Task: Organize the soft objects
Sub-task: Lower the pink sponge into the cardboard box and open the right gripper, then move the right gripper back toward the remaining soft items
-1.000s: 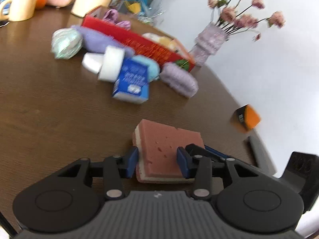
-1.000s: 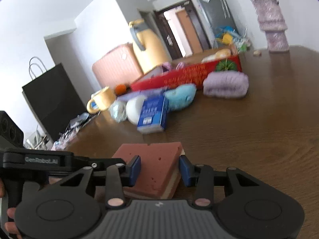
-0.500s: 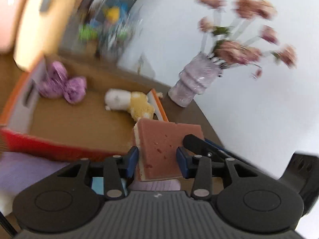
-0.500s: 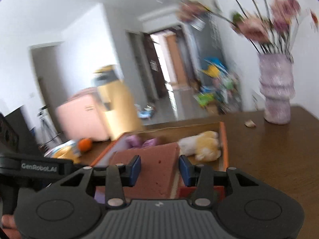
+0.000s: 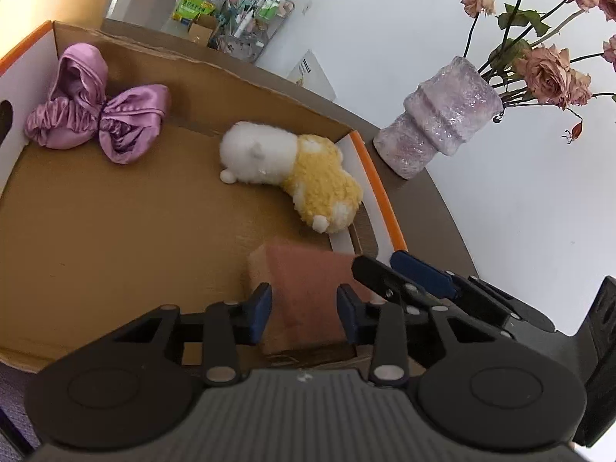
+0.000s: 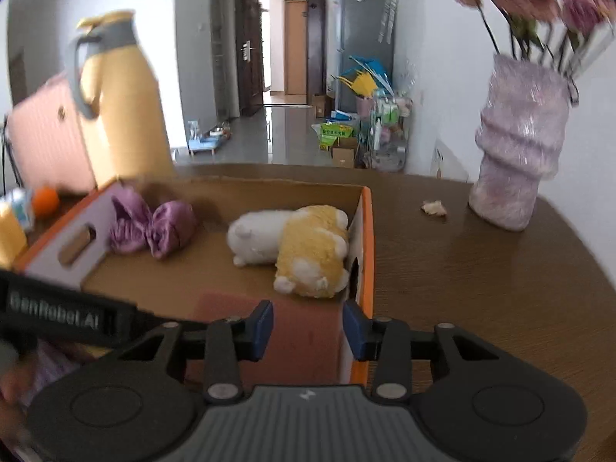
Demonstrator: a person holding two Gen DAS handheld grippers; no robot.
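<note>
A reddish-brown sponge [image 5: 304, 288] with a pale underside hangs over the near right corner of an open cardboard box [image 5: 379, 192]. My left gripper [image 5: 304, 310] grips it from one side, its jaws closing on it. My right gripper [image 6: 308, 327] is shut on the same sponge [image 6: 304, 346] from the other side; one of its fingers [image 5: 385, 273] shows in the left wrist view. Inside the box [image 6: 367, 254] lie a white and yellow plush toy [image 5: 292, 165] [image 6: 292, 246] and a purple satin cloth bundle [image 5: 96, 111] [image 6: 150, 227].
A lilac vase [image 5: 439, 119] [image 6: 519, 161] with pink flowers stands on the brown table right of the box. A small crumb [image 6: 434, 208] lies near it. A yellow jug [image 6: 119, 104], a pink suitcase [image 6: 42, 142] and an orange [image 6: 45, 200] are behind the box at left.
Both grippers have carried the sponge from the table surface, past the loose soft items, to above the box. The sponge now sits lower, over the box's near right corner.
</note>
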